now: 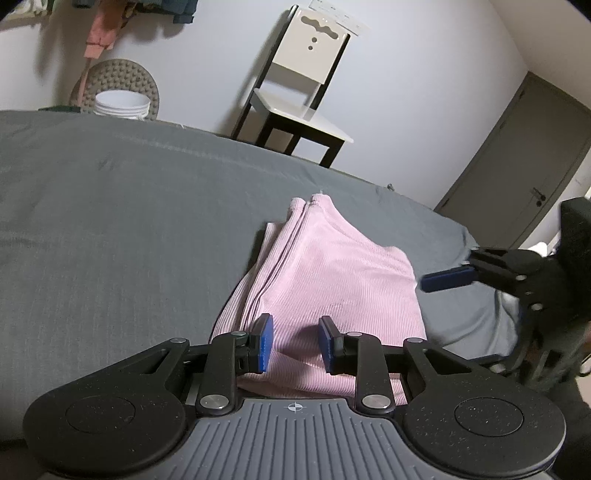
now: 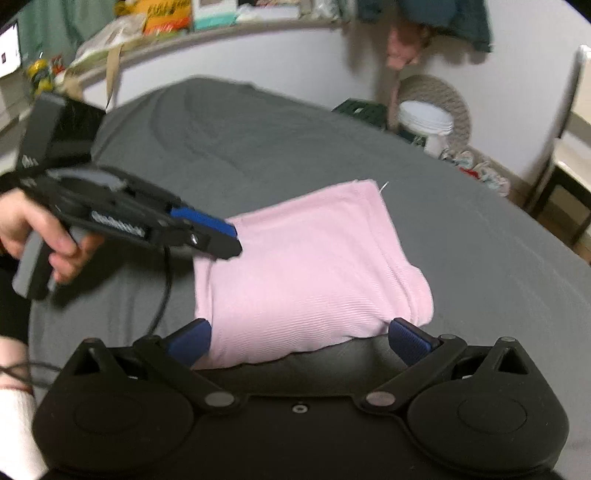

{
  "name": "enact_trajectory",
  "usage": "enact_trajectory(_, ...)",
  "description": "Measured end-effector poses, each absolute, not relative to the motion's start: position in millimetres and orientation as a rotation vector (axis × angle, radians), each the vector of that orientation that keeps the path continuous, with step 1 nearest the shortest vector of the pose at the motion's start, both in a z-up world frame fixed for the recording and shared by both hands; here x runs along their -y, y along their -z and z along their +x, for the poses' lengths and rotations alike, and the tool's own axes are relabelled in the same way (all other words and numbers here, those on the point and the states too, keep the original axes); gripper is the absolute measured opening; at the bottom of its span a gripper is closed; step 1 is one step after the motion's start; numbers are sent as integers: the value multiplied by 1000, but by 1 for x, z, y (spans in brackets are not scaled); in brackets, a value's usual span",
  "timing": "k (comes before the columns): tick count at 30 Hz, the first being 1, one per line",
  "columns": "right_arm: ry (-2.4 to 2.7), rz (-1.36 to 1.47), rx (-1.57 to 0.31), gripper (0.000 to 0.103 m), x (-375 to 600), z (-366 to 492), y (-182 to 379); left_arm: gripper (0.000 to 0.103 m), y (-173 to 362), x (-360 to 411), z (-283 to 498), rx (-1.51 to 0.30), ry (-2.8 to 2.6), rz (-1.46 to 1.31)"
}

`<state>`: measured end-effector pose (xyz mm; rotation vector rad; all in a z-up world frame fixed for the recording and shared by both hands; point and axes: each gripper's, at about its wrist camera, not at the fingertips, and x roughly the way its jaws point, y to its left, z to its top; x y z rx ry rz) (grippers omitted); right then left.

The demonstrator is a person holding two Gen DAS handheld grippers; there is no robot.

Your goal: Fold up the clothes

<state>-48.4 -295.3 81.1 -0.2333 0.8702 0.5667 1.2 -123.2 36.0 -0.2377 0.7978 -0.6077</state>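
A pink ribbed garment (image 1: 332,273) lies folded into a small stack on the grey bed sheet (image 1: 110,240). My left gripper (image 1: 295,343) hovers open over the stack's near edge, nothing pinched between its blue pads. In the right wrist view the garment (image 2: 306,266) fills the middle. My right gripper (image 2: 301,339) is spread wide open, its fingers on either side of the garment's near edge. The left gripper (image 2: 221,240), held by a hand (image 2: 33,229), reaches over the garment's left edge. The right gripper (image 1: 447,278) shows at the stack's right side in the left wrist view.
The sheet (image 2: 258,140) covers the whole bed. Beyond the bed stand a chair (image 1: 306,74), a white bucket (image 1: 122,105) and a grey door (image 1: 517,166). Clothes hang on the wall. A cluttered shelf (image 2: 166,22) runs along the back.
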Motion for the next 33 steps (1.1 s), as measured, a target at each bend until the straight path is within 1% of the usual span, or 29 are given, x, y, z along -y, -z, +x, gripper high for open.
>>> enact_trajectory(5, -485, -239, -758, 103, 286, -93, -98, 28, -42, 125, -1, -792, 598, -209)
enact_trajectory(11, -382, -367, -667, 103, 247, -134, -87, 28, -54, 124, -5, -797, 583, -191)
enact_trajectory(13, -340, -395, -650, 103, 236, -139, -79, 28, -60, 124, -8, -796, 577, -180)
enact_trajectory(17, -260, -448, -677, 103, 222, -137, -66, 28, -71, 121, -19, -809, 585, -150)
enact_trajectory(18, -244, -472, -676, 103, 219, -137, -63, 30, -74, 120, -21, -817, 591, -141)
enact_trajectory(19, -230, -498, -671, 103, 216, -138, -62, 41, -78, 118, -25, -816, 600, -133)
enact_trajectory(20, -217, -524, -666, 103, 213, -138, -60, 49, -81, 116, -29, -814, 609, -125)
enact_trajectory(21, -203, -550, -660, 103, 210, -139, -58, 67, -85, 113, -32, -811, 619, -117)
enact_trajectory(22, -189, -576, -655, 103, 207, -139, -56, 76, -90, 110, -35, -796, 628, -109)
enact_trajectory(25, -146, -665, -639, 103, 198, -137, -49, 78, -99, 94, -41, -760, 625, -100)
enact_trajectory(29, -134, -820, -644, 103, 187, -131, -36, 80, -99, 72, -29, -809, 647, -118)
enact_trajectory(30, -138, -862, -655, 103, 184, -129, -32, 84, -100, 69, -26, -806, 642, -131)
enact_trajectory(31, -141, -905, -666, 103, 181, -128, -28, 94, -101, 66, -23, -802, 635, -145)
enact_trajectory(33, -150, -992, -681, 103, 175, -125, -21, 103, -104, 61, -16, -793, 620, -172)
